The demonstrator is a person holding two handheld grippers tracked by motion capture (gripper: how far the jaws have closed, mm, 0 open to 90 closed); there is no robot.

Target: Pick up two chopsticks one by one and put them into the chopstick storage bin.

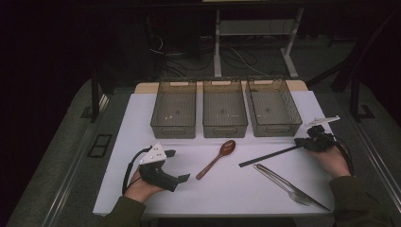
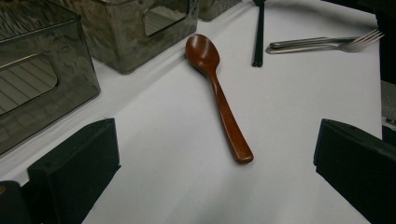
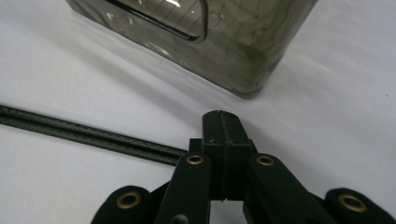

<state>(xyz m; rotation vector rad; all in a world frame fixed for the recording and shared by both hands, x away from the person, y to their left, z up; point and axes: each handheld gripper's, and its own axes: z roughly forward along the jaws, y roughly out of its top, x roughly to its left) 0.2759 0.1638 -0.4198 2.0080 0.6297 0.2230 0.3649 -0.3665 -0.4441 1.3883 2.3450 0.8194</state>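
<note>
A brown wooden spoon point(image 1: 218, 156) point(image 2: 219, 95) lies in the middle of the white tabletop point(image 1: 236, 189), bowl toward the bins. My left gripper point(image 1: 177, 165) point(image 2: 212, 154) rests to its left, jaws wide open and facing the spoon's handle, nothing between them. A pair of black chopsticks point(image 1: 269, 155) point(image 3: 84, 133) lies slanted to the right of the spoon. My right gripper point(image 1: 300, 142) point(image 3: 222, 126) is shut, its closed tips lying over the chopsticks' far end. The sticks run off sideways under the left jaw rather than between the pads.
Three grey see-through bins point(image 1: 173, 127) point(image 1: 224, 128) point(image 1: 276, 128) stand in a row at the back, one close in front of the right gripper point(image 3: 224, 51). A metal fork point(image 1: 283, 182) point(image 2: 327, 44) with another metal utensil lies near the front right edge.
</note>
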